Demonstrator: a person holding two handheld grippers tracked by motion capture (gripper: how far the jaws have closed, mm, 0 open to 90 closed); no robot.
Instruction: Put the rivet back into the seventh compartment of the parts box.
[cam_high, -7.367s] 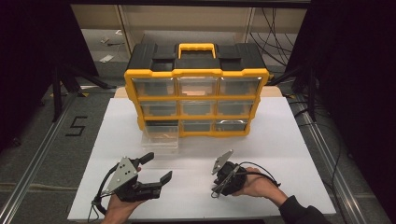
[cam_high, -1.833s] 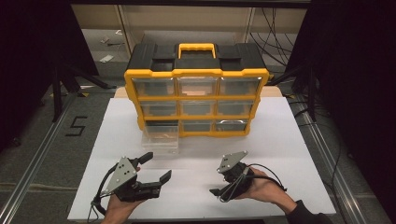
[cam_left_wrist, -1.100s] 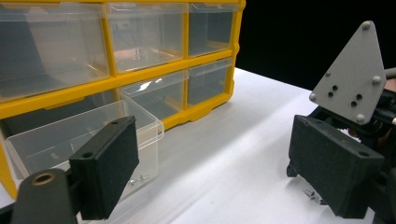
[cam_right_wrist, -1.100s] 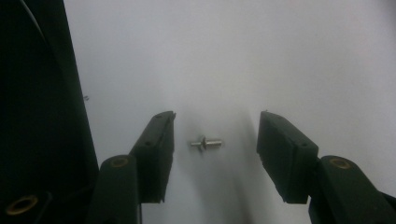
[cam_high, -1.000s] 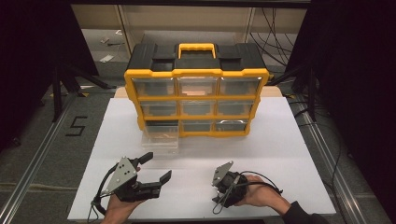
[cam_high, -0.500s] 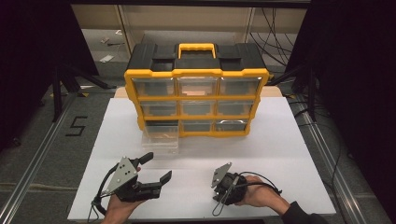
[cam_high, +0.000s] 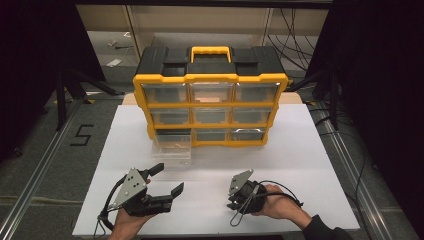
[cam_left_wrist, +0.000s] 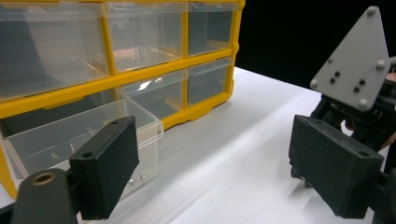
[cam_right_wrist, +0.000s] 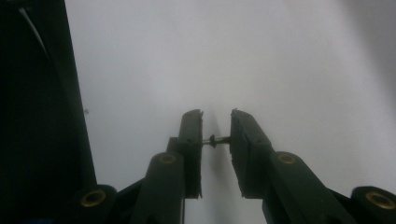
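Observation:
My right gripper points down at the white board, near its front edge. Its jaws have just been closing and are shut on a small dark screw, pinched crosswise between the pads. From above, the right gripper sits under its grey plate, with the hand behind it. My left gripper lies front left, open and holding nothing. In the left gripper view its jaws stand wide apart. A clear drawer is pulled out of the bottom left of the yellow and black organizer.
The organizer stands at the back of the board with several clear drawers shut. The pulled-out drawer lies just ahead of the left gripper's left jaw. The right gripper's grey plate is close on its right. Dark floor and metal rails flank the board.
Since the earliest frames the right gripper has tipped down onto the board and shifted slightly left. The left gripper has stayed where it was.

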